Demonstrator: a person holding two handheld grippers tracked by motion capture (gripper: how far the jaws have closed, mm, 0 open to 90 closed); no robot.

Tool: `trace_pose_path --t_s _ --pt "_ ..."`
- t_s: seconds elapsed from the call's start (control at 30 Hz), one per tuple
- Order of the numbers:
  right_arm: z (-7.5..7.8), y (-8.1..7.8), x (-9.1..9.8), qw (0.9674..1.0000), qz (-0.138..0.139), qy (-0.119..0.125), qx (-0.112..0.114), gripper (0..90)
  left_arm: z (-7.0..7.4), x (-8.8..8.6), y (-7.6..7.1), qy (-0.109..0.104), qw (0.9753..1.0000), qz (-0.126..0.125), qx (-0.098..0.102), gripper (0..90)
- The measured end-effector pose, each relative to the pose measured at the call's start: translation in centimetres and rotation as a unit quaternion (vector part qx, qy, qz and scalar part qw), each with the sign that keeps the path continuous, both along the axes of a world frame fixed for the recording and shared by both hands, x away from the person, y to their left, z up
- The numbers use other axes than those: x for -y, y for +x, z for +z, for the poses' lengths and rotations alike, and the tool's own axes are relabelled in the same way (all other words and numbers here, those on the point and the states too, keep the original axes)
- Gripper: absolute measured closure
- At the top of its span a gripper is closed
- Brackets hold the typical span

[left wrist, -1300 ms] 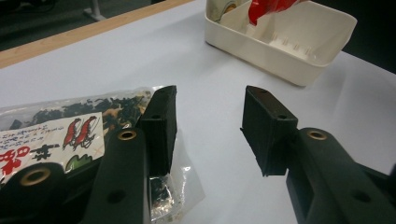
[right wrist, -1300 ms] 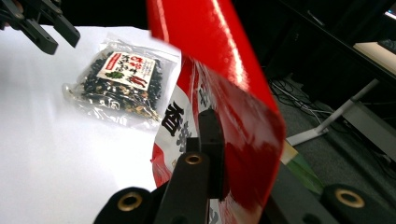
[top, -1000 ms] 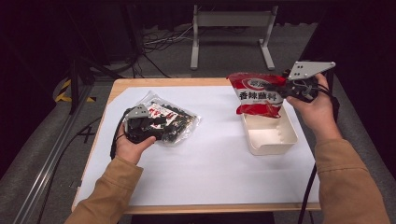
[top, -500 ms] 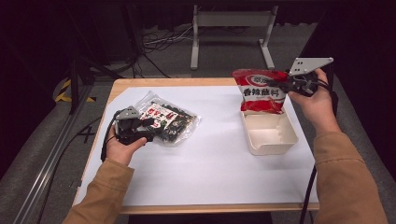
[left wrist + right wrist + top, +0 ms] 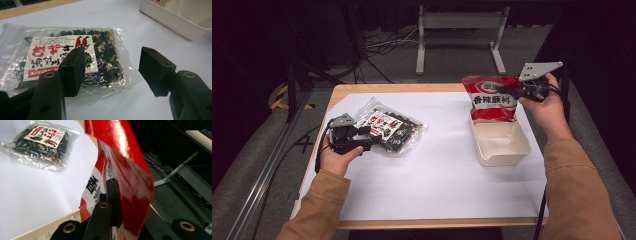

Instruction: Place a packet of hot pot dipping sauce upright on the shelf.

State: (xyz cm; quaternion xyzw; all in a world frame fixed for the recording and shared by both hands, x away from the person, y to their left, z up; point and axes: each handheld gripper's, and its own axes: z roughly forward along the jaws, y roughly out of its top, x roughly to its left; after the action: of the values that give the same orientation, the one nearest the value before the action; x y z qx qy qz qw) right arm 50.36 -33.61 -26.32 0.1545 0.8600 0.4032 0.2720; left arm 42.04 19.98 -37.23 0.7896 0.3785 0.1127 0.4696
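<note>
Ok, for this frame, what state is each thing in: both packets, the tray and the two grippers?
Red packet: sealed, upright, held over the tray's far end.
Clear seaweed packet: sealed, flat on the table.
White tray: nothing lying on its visible floor.
Left gripper: open, just been opening, at the seaweed packet's edge.
Right gripper: shut on the red packet.

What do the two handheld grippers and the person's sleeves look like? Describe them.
Both sleeves are tan-orange. The left gripper has blocky matte-black jaws with brass-coloured rivets; a black cable trails from it. The right gripper is black too, and each carries a grey three-cornered plate on top.
</note>
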Motion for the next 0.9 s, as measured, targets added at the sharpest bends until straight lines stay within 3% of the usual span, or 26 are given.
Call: trace_pose_path --t_s 0.4,0.9 --pt "-1.2 1.2 0.4 0.9998 -0.009 -0.011 -0.013 90.0 -0.1 -0.3 0.1 0.004 1.0000 0.002 -0.005 36.9" --pt "-3.1 1.6 -0.4 0.9996 0.009 -0.009 -0.027 88.6 -0.1 -0.1 0.3 0.007 0.9999 -0.002 -0.009 36.3"
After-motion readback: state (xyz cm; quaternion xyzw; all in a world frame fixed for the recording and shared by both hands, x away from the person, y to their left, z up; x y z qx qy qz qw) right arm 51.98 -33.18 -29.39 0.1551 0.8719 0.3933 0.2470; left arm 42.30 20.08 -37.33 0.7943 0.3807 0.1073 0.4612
